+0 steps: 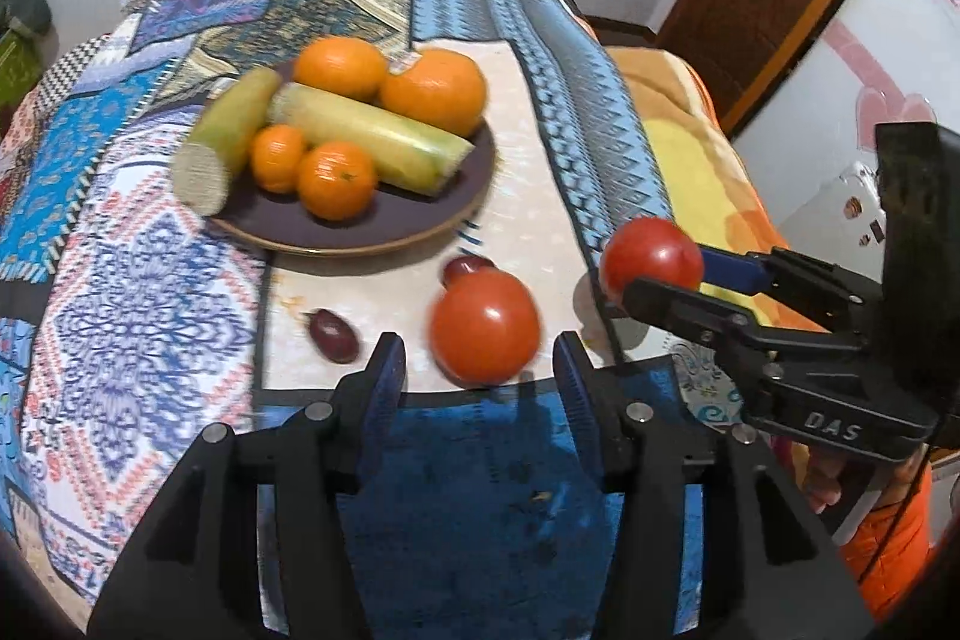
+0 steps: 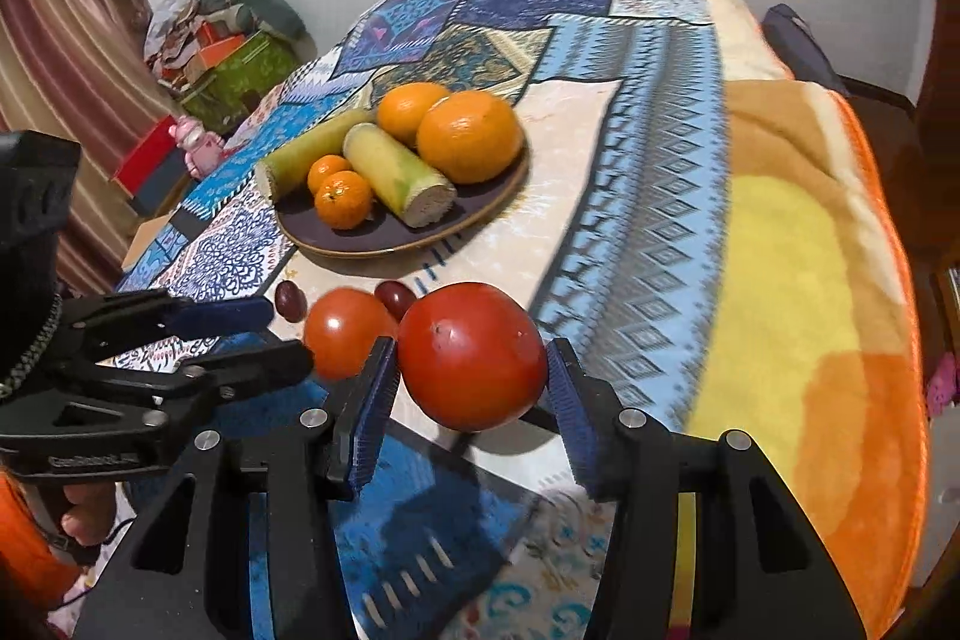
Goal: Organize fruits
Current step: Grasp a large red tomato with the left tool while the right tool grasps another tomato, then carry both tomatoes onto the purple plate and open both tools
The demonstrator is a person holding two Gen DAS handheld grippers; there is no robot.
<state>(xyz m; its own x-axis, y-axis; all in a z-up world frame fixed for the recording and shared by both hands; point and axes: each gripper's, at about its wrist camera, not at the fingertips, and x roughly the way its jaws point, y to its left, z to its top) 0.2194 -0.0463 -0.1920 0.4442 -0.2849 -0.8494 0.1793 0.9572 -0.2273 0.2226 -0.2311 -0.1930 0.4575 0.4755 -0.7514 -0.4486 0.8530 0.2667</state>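
a tomato [image 2: 471, 355] is being clamped by the right gripper [image 2: 471, 382], marked "das", near the plate [image 1: 360, 226]; the left gripper [image 1: 477, 370] is being held wide, empty.

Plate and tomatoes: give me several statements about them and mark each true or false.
1. The right gripper holds a tomato between its pads. True.
2. The left gripper is clamped on the second tomato. False: that tomato lies on the table beyond open jaws.
3. The plate carries four oranges. True.
4. Both dark grapes lie on the plate. False: one grape and the other grape lie on the cloth near the tomato.
5. The plate holds only oranges. False: two pale green stalk pieces lie there too.
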